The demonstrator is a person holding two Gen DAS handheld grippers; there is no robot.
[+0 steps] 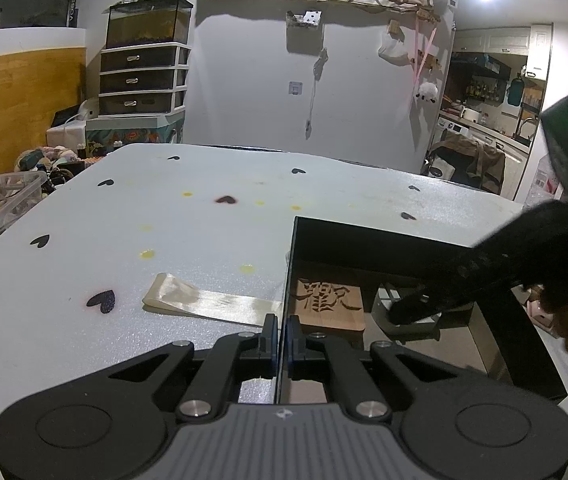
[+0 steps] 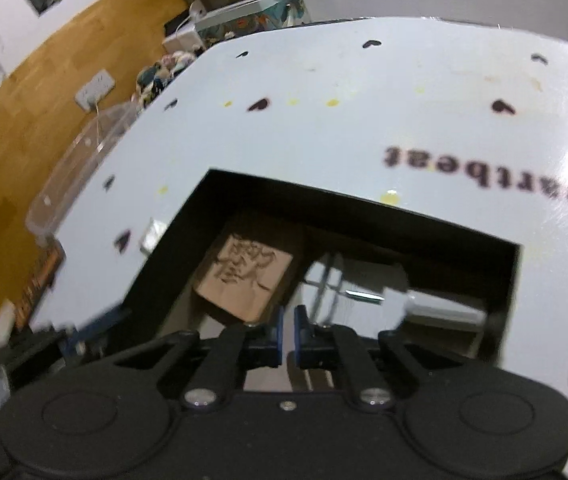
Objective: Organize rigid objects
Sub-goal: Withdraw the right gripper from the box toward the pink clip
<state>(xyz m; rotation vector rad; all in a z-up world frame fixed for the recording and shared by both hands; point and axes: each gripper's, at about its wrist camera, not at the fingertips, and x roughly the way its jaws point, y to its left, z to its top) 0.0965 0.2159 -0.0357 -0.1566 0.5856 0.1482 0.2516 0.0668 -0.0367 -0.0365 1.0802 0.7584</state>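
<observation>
Left claw (image 1: 281, 334) pinches the black box (image 1: 289, 264) wall; right claw (image 2: 288, 334), pressed together empty, hangs over the wooden block (image 2: 244, 276) inside.

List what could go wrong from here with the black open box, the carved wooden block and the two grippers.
1. The left gripper is clamped on the thin wall of the black open-topped box; a pull could tip or drag it.
2. The right gripper, shut and seemingly holding nothing, hangs over the box, close to the carved wooden block; it could knock it.
</observation>
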